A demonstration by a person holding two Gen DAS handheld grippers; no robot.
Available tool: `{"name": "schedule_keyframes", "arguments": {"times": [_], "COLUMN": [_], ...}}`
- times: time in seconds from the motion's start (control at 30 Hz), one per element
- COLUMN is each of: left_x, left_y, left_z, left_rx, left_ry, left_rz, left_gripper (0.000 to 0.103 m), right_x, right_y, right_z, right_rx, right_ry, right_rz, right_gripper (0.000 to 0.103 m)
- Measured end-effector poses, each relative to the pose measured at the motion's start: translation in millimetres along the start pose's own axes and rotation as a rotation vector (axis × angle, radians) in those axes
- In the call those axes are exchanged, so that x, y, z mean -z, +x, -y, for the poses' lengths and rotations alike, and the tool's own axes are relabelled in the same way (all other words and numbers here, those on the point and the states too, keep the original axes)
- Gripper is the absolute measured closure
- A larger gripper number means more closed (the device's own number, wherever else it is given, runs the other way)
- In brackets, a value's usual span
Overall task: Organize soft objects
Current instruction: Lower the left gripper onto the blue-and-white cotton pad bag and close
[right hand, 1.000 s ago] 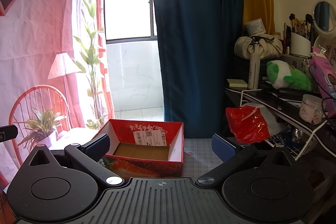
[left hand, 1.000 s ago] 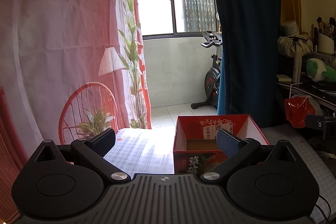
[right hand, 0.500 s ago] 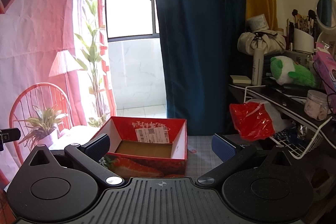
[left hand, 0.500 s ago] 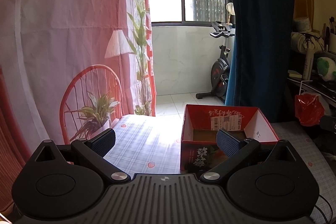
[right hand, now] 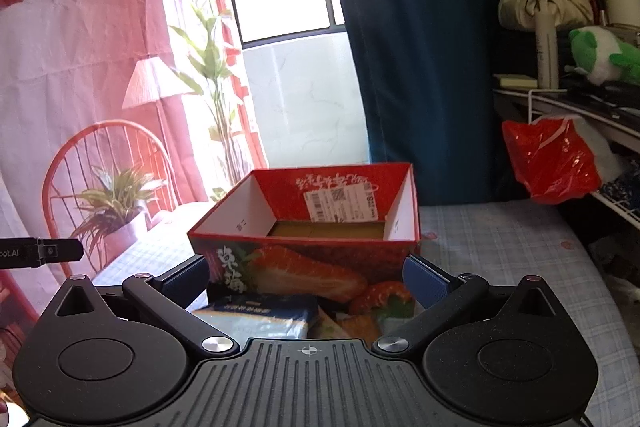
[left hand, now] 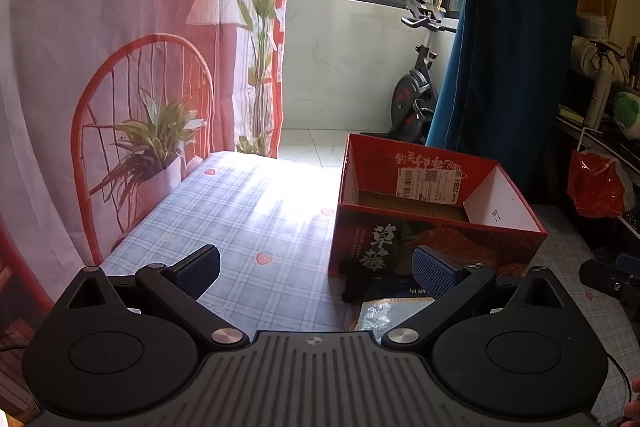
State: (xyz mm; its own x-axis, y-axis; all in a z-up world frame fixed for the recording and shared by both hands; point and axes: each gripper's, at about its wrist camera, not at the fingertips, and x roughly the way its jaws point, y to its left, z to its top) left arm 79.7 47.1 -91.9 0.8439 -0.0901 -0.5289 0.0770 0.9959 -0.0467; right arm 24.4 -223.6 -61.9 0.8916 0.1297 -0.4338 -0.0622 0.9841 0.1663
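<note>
Left wrist view: a pink printed backdrop (left hand: 120, 27) with a drawn chair and plant hangs at the far left, beside a checked cloth (left hand: 248, 211) covering the surface. The left gripper (left hand: 316, 273) hovers above that cloth with its jaws spread wide and nothing between them. Further right stands an open red box (left hand: 436, 227), its cardboard floor bare, and just in front of its near wall lies a soft pack (left hand: 390, 311) in pale wrapping, partly hidden by the gripper body. Right wrist view: the right gripper (right hand: 306, 277) is likewise wide open and holds nothing, facing the red box (right hand: 312, 251); a light blue soft pack (right hand: 256, 317) lies between its fingers and the box, with other packets beside it. A red plastic bag (right hand: 550, 163) hangs at the far right.
</note>
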Motion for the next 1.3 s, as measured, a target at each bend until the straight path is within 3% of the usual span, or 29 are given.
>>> {"name": "schedule_keyframes", "arguments": {"times": [0.07,0.17,0.4,0.43,0.5,0.6,0.67,0.77,1.0,1.3], "left_x": [6.1,14.0,18.1,16.1,12.9,15.0,22.3,40.6,76.4,75.9], "left_y": [6.8,13.6,40.1,47.4,62.1,82.1,93.6,106.7,118.6,119.0], "left_z": [-3.2,-6.7,-0.1,1.3,3.9,9.5,11.4,8.9,4.4,4.2], "left_rx": [0.02,0.062,0.11,0.118,0.13,0.129,0.146,0.209,0.251,0.238], "left_ry": [-0.017,-0.051,-0.041,-0.037,-0.023,0.022,0.04,0.006,-0.077,-0.069], "left_rz": [-0.026,-0.056,-0.068,-0.078,-0.1,-0.129,-0.171,-0.242,-0.284,-0.261], "left_gripper": [0.0,0.0,0.002,0.006,0.013,0.022,0.041,0.055,0.058,0.067], "right_x": [9.8,19.9,33.9,32.8,31.2,34.1,40.8,56.7,81.7,83.8], "right_y": [5.7,11.9,28.2,35.9,53.2,75.4,85.6,92.8,89.5,92.9], "right_z": [-3.3,-8.0,-19.4,-21.2,-23.6,-22.6,-21.4,-19.9,-17.0,-9.7], "right_rx": [-0.026,0.003,-0.004,-0.015,-0.019,-0.035,-0.049,-0.086,-0.085,-0.078], "right_ry": [-0.008,0.007,-0.052,-0.073,-0.097,-0.09,-0.084,-0.069,-0.082,-0.061], "right_rz": [-0.038,-0.066,-0.056,-0.068,-0.099,-0.149,-0.175,-0.217,-0.246,-0.262], "right_gripper": [0.0,0.0,0.002,0.005,0.021,0.031,0.04,0.053,0.066,0.065]}}
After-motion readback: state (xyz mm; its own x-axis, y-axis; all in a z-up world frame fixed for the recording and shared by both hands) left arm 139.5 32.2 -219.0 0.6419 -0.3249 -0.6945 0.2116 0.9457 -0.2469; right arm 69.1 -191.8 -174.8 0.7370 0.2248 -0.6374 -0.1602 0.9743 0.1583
